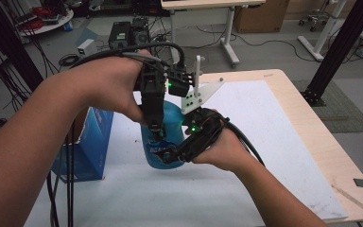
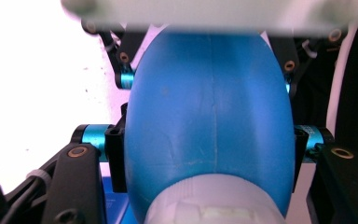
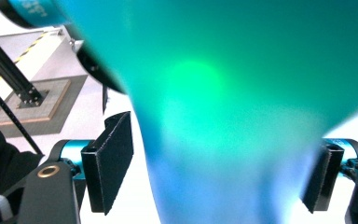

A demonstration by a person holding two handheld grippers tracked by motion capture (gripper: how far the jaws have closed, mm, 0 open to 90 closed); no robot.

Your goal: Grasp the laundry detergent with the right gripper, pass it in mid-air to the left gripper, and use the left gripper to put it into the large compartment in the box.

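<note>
Blue bottle (image 1: 166, 137) is the whole deal here, sitting upright-ish above the white table (image 1: 264, 142) near its middle, with both hand-held grippers crowded around it. Biggest thing nearby is the blue box (image 1: 92, 144), standing just to the left of the bottle, not touching anything that matters. The left gripper (image 1: 154, 128) comes down from above and its jaws are clamped on the bottle's wide body; in the left gripper view the pads (image 2: 115, 158) press flat on both sides of the blue bottle (image 2: 209, 116), with a whitish cap or neck (image 2: 214, 205) at the bottom. Looks like that grip is there to keep the bottle steady. The right gripper (image 1: 172, 153) reaches in low from the right side, and in the right gripper view its pads (image 3: 109, 161) stand apart from the blue bottle (image 3: 223, 116) with a visible gap on each side, so it's spread around it, not squeezing. Guessing that hand is either letting go or lining up a new grip lower down while the left one does the holding.
</note>
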